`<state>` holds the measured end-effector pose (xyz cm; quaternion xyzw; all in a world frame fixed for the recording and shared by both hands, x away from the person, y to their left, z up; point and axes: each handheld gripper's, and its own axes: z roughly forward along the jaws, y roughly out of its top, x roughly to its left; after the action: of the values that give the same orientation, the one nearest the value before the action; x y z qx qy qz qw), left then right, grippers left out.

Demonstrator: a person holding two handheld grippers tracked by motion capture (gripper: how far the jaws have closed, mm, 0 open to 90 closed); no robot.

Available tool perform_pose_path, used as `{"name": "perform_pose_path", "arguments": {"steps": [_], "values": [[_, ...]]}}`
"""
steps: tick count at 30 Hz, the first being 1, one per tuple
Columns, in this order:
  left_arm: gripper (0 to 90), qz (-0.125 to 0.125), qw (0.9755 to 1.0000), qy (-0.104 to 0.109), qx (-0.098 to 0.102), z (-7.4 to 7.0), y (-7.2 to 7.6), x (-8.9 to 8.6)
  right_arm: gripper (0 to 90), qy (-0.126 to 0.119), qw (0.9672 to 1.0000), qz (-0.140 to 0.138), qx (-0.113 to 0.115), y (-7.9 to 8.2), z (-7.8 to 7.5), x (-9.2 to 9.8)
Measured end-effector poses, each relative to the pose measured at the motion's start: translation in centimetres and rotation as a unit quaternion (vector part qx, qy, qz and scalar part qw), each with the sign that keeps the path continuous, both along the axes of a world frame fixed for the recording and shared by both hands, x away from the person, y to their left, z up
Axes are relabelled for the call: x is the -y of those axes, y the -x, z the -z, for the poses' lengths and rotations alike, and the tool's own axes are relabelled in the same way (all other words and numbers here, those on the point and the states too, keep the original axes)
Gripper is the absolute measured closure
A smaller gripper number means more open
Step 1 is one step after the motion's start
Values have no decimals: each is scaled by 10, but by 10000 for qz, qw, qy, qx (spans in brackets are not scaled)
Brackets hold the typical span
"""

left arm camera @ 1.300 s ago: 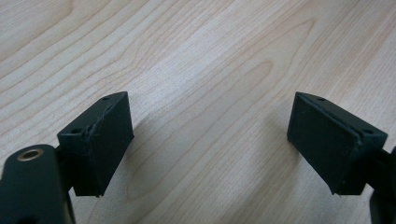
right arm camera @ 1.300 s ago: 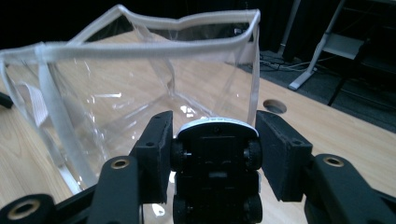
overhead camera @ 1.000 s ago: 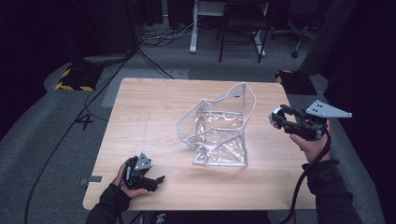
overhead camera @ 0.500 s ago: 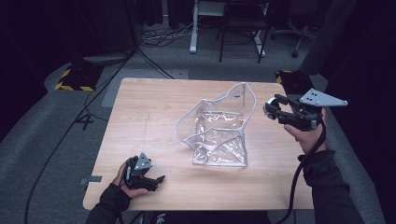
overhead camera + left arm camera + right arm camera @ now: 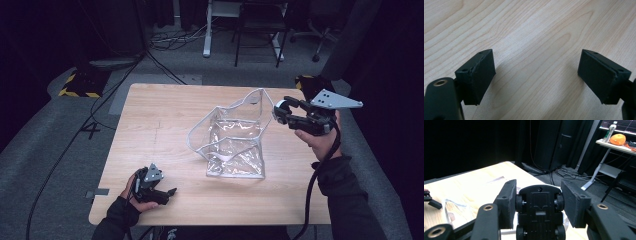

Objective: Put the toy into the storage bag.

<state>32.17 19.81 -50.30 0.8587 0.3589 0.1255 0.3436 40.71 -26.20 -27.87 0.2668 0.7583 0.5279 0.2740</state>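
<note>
My right hand-held gripper (image 5: 537,207) is clamped on a toy car (image 5: 538,213), underside toward the camera, raised beside the clear bag (image 5: 232,142) mid-desk (image 5: 160,120), probably to drop it in. My left hand-held gripper (image 5: 536,77) rests near the desk's front-left corner, jaws apart and empty.

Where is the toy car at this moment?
The toy car is clamped underside-up in the right claw, held above the table's right side in the high view, next to the raised rim of the clear plastic bag.
</note>
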Motion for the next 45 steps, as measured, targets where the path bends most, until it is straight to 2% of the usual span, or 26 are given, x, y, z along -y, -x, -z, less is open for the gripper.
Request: {"name": "perform_pose_path", "arguments": {"steps": [5, 11, 14, 17, 20, 35, 41, 45], "values": [[147, -1, 10000, -1, 0, 0, 0, 0, 491, 1, 9999, -140, 12, 0, -3, -14], [147, 1, 10000, -1, -1, 0, 0, 0, 491, 41, 9996, -263, -93, -4, -1, -32], [147, 1, 10000, -2, 0, 0, 0, 0, 491, 148, 9993, -301, -168, -12, 5, -48], [147, 0, 10000, -5, 11, 0, 0, 0, 490, 132, 9991, -332, -210, -15, 8, -53], [147, -2, 10000, -2, 3, 0, 0, 0, 490, 72, 9986, -334, -396, -22, 15, -62], [152, 8, 10000, -5, 8, 0, 1, 0, 490, 308, 9964, -217, -764, -46, 38, -71], [153, 10, 10000, -8, 8, 0, 1, 0, 489, 422, 9949, -222, -894, -47, 44, -74], [152, 9, 10000, -8, 10, 0, 1, 0, 489, 606, 9936, -277, -914, -46, 49, -76]]}}
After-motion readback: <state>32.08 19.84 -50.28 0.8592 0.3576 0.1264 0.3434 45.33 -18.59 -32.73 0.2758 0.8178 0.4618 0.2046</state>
